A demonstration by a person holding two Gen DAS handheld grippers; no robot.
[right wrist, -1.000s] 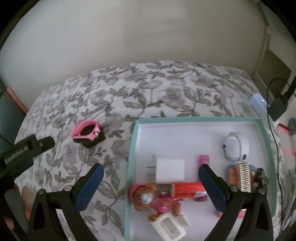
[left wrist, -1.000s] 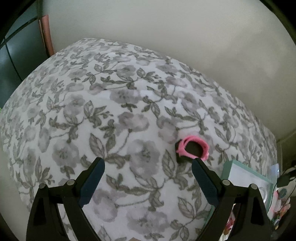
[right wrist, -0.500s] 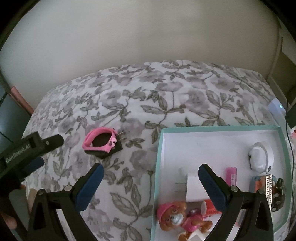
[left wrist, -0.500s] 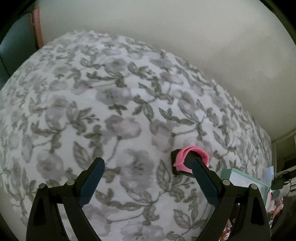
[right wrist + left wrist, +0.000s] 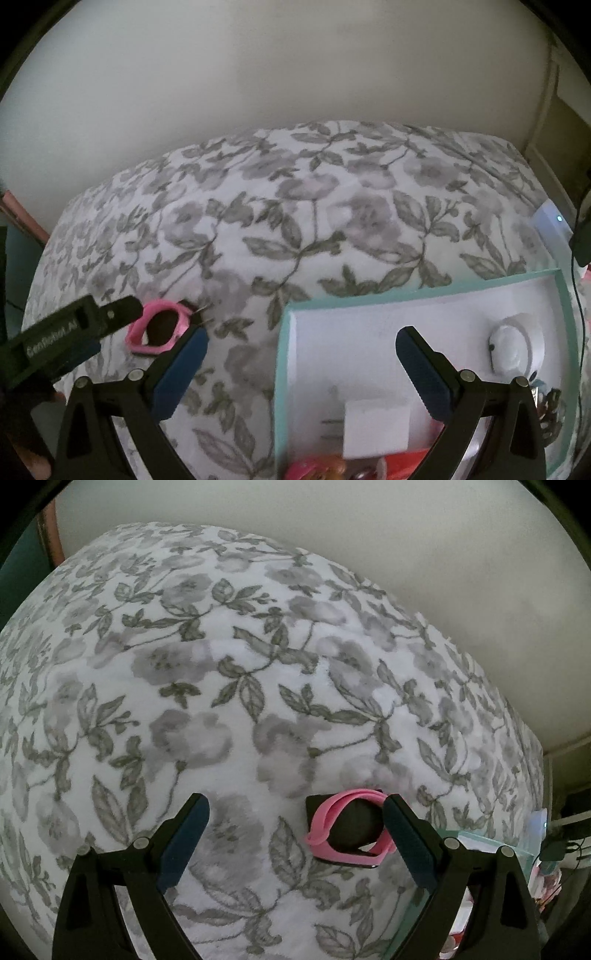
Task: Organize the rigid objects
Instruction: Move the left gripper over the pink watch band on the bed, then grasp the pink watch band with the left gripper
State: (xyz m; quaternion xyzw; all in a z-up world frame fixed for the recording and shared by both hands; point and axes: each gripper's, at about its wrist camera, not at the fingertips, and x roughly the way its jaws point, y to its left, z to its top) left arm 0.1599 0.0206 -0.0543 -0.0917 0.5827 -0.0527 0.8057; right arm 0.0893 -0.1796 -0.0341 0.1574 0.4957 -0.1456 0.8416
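A pink watch band wrapped around a black block lies on the floral bedspread. My left gripper is open and empty; the band sits just inside its right finger. In the right wrist view the band lies left of a teal-rimmed tray, with the left gripper reaching it from the left. My right gripper is open and empty, over the tray's left edge. The tray holds a white charger, a round white device and a pink toy.
The tray's corner shows at the lower right of the left wrist view. A plain wall runs behind the bed. A white device with a blue light and a black cable sit at the bed's right edge.
The left gripper has moved forward and right, so the pink band is now between its fingers. The right gripper has pulled back and swung left, so less of the tray shows.
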